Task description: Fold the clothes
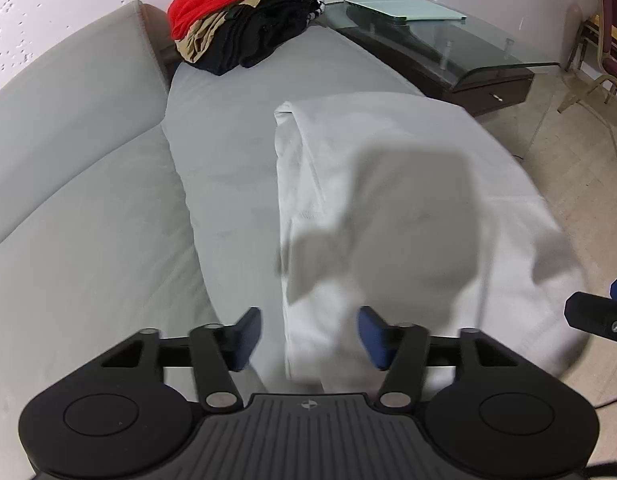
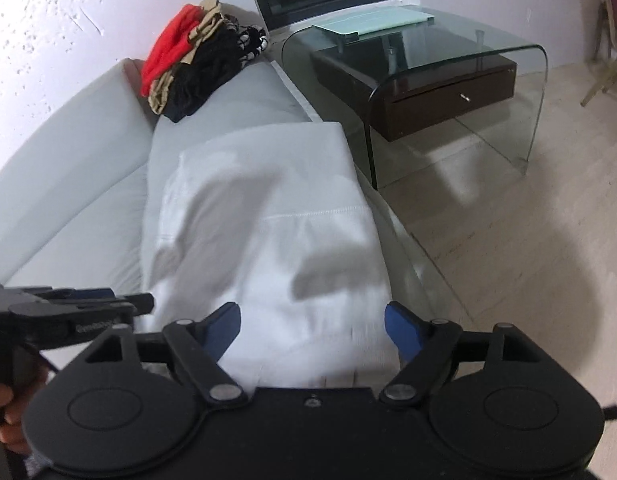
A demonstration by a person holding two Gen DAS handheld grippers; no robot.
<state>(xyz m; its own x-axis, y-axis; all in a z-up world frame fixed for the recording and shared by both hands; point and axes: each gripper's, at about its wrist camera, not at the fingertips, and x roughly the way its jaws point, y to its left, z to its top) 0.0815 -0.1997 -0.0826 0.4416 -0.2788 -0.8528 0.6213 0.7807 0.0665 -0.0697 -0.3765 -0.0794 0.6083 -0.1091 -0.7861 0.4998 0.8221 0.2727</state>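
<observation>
White cotton fills both my views: a folded white garment [image 1: 408, 208] lies flat on the seat of a pale grey sofa [image 1: 80, 152], near its front edge. My left gripper [image 1: 308, 338] hangs above the garment's near left edge, fingers [image 1: 246, 336] spread wide with nothing between the blue pads. My right gripper [image 2: 314, 330] hangs over the near end of the same garment, its fingers [image 2: 404, 330] also wide apart and gripping nothing. At the sofa's far end sits a pile of clothes [image 1: 236, 16] in red, tan and black. Beside the sofa stands a glass desk [image 2: 504, 48] with a dark drawer unit [image 2: 444, 92] beneath and a pale green folder [image 2: 372, 22] on top.
</observation>
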